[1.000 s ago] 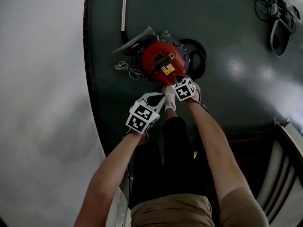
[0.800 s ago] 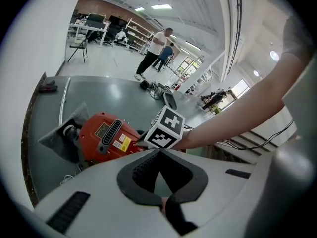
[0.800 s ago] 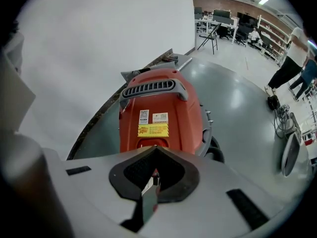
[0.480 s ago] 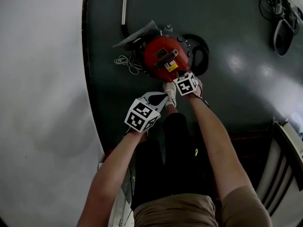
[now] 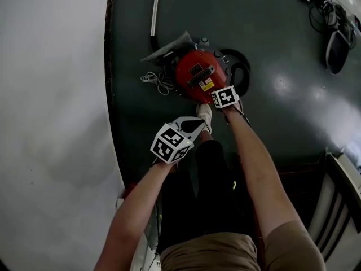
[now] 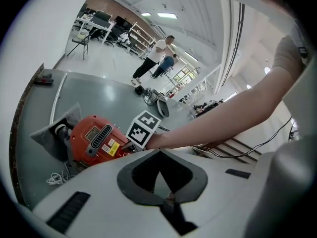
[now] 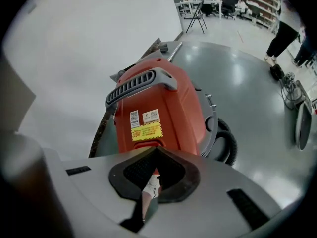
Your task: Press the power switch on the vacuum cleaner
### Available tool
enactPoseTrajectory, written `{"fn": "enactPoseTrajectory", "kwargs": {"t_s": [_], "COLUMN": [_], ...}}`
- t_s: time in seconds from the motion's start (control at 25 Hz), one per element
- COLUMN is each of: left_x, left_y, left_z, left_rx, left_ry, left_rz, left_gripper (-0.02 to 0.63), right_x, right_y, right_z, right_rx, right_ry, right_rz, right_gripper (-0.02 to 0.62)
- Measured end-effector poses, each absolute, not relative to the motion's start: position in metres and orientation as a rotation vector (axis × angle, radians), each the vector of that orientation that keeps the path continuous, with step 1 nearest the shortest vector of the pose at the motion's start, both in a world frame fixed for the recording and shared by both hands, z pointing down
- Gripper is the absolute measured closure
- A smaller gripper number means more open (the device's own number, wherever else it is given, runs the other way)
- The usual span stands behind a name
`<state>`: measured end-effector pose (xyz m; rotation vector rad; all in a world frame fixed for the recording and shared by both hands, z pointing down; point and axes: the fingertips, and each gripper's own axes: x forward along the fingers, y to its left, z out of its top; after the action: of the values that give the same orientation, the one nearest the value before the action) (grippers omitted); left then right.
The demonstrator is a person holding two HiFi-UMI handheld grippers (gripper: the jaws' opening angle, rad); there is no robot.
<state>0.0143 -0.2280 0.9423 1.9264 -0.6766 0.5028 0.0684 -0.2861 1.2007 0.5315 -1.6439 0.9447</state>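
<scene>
Red vacuum cleaner (image 5: 200, 75) sits on the dark floor (image 5: 271, 49) in the head view; the right gripper (image 5: 224, 97) has closed in on its near edge. Left gripper view: left gripper (image 6: 167, 198) closed, empty, hanging back. Right gripper view: jaws together, vacuum cleaner close ahead, so the press seems imminent.

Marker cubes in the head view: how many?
2. One cube on the left gripper, nearer the person; the other on the right gripper, at the vacuum's near edge. None seems hidden.
</scene>
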Motion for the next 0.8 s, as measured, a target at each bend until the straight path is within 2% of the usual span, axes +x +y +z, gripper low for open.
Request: {"fn": "enactPoseTrajectory", "kwargs": {"t_s": [0.16, 0.32, 0.52, 0.8], "left_x": [0.014, 0.02, 0.022, 0.046], "left_y": [-0.222, -0.206, -0.189, -0.187], "left_z": [0.931, 0.904, 0.853, 0.745], "left_rx": [1.928, 1.945, 1.979, 2.101], "left_ry": [-0.7, -0.691, -0.699, -0.693], "left_rz": [0.527, 0.548, 0.569, 0.581], "left_gripper": [0.604, 0.603, 0.603, 0.603], "right_x": [0.063, 0.056, 0.075, 0.117], "right_y": [-0.291, -0.275, -0.234, -0.258], "right_z": [1.195, 1.145, 1.054, 0.879], "right_rx": [0.406, 0.379, 0.423, 0.693], "right_ry": [-1.65, -1.852, -2.031, -2.277], "right_rz": [0.915, 0.941, 1.071, 1.109], "right_gripper": [0.586, 0.586, 0.585, 0.584]}}
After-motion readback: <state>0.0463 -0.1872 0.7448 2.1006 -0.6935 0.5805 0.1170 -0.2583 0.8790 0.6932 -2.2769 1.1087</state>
